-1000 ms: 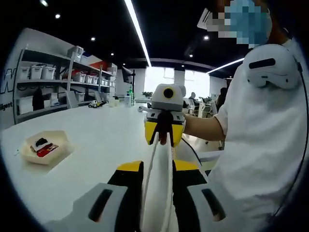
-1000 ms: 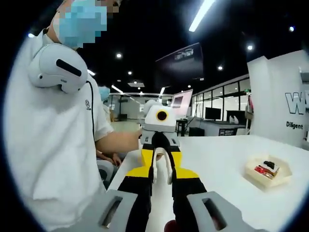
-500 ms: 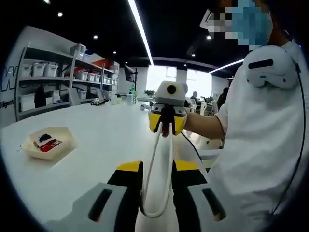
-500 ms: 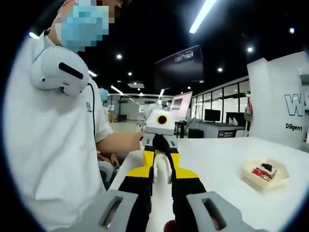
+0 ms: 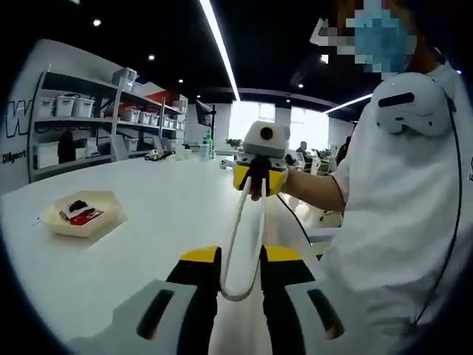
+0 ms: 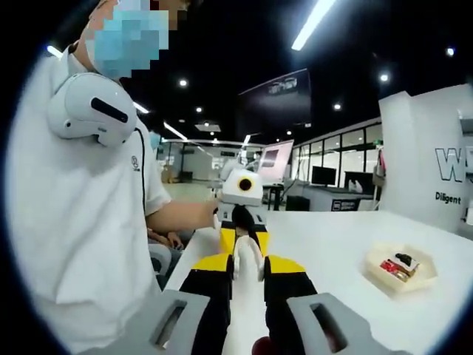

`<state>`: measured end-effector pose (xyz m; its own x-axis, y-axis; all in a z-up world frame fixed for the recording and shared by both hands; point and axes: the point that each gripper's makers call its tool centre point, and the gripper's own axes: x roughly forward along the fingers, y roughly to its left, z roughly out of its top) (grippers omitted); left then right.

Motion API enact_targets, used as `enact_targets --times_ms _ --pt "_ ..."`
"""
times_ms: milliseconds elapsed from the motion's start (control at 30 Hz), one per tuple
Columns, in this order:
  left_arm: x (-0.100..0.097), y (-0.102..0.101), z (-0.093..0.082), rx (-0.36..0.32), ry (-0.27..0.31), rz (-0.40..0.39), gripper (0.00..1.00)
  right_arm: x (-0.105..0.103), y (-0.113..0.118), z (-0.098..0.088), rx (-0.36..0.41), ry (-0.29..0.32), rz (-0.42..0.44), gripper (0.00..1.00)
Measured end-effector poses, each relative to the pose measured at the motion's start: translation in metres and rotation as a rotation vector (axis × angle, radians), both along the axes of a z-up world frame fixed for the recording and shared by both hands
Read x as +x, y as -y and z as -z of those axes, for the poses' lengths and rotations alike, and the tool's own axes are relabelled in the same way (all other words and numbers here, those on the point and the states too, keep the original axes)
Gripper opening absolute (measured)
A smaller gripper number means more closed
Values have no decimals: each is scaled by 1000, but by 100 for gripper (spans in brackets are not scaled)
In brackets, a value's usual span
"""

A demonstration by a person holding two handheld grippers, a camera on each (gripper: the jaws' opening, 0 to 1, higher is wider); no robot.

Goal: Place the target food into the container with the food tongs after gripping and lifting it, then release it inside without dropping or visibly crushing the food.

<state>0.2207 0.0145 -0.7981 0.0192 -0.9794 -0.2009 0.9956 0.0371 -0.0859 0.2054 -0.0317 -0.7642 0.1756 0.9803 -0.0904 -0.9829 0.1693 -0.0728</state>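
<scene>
White food tongs (image 5: pixel 244 237) stretch between my two grippers. Their looped end sits between the jaws of my left gripper (image 5: pixel 240 259), which is shut on it. In the left gripper view my right gripper (image 5: pixel 259 174) holds the far end. In the right gripper view the tongs' two arms (image 6: pixel 249 259) lie between the jaws of my right gripper (image 6: pixel 247 260), shut on them, with my left gripper (image 6: pixel 240 203) beyond. A beige hexagonal container (image 5: pixel 52 222) (image 6: pixel 425 277) on the white table holds red and black food pieces (image 5: pixel 81 214) (image 6: pixel 397 264).
A person in a white shirt (image 5: pixel 399 222) (image 6: pixel 81 222) stands close beside the table, a white headset around the neck. The white table (image 5: pixel 148 214) (image 6: pixel 332 251) stretches wide. Shelves with bins (image 5: pixel 89 126) line the far wall.
The tongs' looped end has slid forward between my left jaws, from the view's bottom edge to near the jaw tips. Both grippers stay facing each other; the views shifted slightly.
</scene>
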Motion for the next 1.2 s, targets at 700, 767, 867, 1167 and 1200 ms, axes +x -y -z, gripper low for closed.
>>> enact_targets --times_ms 700,767,867,1167,1200 --pt "11 -4 8 40 -2 -27 18 15 10 31 -93 -28 16 12" --pt "12 -3 9 42 -3 -29 18 16 12 33 -97 -31 16 12" --pt "14 -2 12 48 -6 -32 18 19 14 38 -114 -33 17 12" --pt "21 1 19 80 -1 -33 17 28 18 50 -139 -51 18 13" --pt "21 1 20 82 -1 -32 17 28 18 50 -141 -53 17 13"
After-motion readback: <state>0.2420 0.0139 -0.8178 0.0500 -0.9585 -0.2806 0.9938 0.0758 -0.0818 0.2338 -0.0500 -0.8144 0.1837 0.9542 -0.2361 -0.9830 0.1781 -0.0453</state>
